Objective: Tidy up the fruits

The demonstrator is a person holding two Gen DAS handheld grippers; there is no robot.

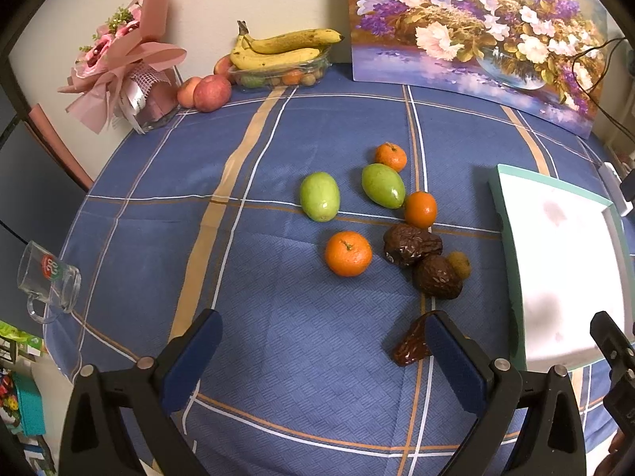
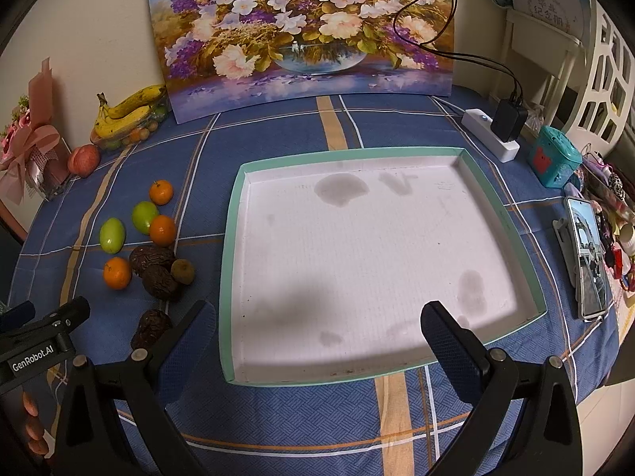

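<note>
Loose fruit lies on the blue checked cloth: three tangerines (image 1: 348, 253), two green fruits (image 1: 319, 196), several dark wrinkled dates (image 1: 412, 245) and a small yellowish fruit (image 1: 459, 263). My left gripper (image 1: 323, 341) hovers open in front of them, its right finger beside the nearest date (image 1: 410, 347). The teal-rimmed white tray (image 2: 234, 238) holds no fruit. Over its near edge my right gripper (image 2: 317, 329) stands open with nothing between its fingers. The same fruit cluster (image 2: 158, 256) lies left of the tray in the right wrist view.
Bananas on a clear fruit box (image 1: 279, 67), apples (image 1: 211, 93) and a pink bouquet (image 1: 127, 63) stand at the back left. A flower painting (image 2: 301, 27) leans on the wall. A glass mug (image 1: 47, 277) sits at the left edge. A power strip (image 2: 490, 135), teal box (image 2: 553, 160) and phone (image 2: 589, 265) are right.
</note>
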